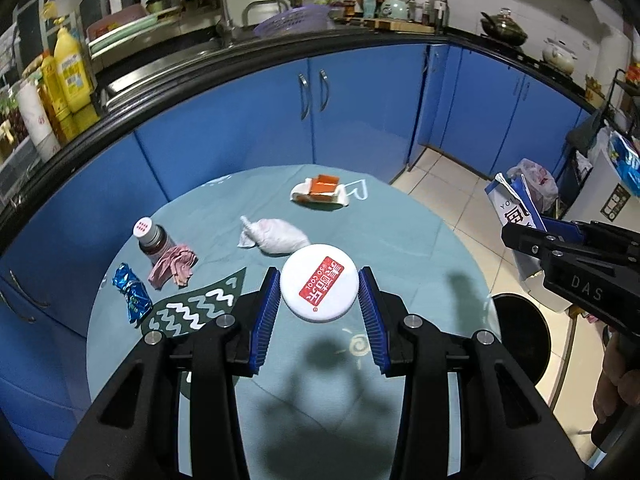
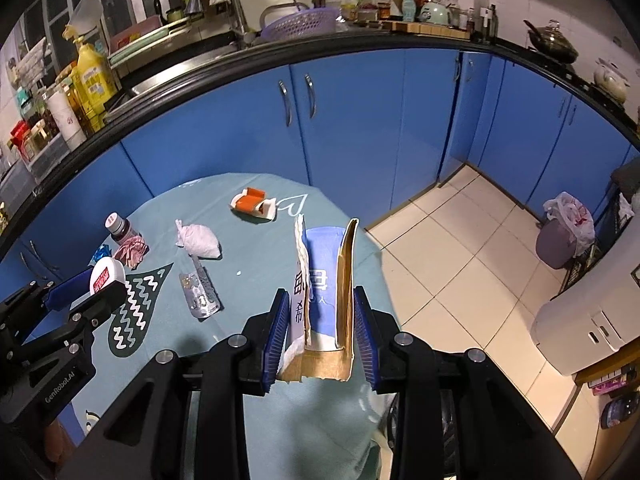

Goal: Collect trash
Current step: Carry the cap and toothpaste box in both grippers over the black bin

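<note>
Table edge (image 2: 372, 240) beside carton (image 2: 324, 292), floor (image 2: 460, 260) apparently open.

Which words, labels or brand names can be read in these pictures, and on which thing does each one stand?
"DAS": on the black body of the right tool.
"GenRobot.AI": on the black body of the left tool.
"SO COOL": beside larger Chinese characters, on the red label of the round white plastic lid.
Blue and white torn cardboard carton: large Chinese characters, partly hidden.
Yellow plastic bottles on the counter: labels too small to read.
</note>
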Demonstrator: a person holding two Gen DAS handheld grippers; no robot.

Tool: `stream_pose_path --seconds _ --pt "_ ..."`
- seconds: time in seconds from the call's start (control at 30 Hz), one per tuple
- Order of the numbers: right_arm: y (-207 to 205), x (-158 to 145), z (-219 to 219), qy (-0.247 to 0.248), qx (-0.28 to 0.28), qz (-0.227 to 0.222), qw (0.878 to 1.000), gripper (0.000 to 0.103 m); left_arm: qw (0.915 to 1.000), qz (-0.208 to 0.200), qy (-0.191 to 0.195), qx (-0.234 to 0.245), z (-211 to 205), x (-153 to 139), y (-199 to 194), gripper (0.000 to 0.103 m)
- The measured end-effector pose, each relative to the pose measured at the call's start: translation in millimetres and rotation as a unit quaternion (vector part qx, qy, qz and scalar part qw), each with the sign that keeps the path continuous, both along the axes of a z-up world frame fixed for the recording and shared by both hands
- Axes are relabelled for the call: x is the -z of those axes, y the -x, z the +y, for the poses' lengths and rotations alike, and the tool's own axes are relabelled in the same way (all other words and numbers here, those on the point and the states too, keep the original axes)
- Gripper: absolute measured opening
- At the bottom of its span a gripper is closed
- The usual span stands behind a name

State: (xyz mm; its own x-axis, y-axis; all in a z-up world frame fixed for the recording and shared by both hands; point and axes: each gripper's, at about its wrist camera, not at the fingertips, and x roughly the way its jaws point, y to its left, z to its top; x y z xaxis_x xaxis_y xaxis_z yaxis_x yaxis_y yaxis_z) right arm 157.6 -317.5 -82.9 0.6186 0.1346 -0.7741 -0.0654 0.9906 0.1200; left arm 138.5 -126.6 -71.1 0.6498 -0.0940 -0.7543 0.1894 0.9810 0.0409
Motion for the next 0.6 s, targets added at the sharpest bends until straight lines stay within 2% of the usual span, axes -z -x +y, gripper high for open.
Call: stream_pose_path --seconds 0.6 --pt "47 -23 -62 0.011 0.062 -0.035 0.997 0.032 0.9975 -0.029 -0.010 0.064 -67 -24 27 0.041"
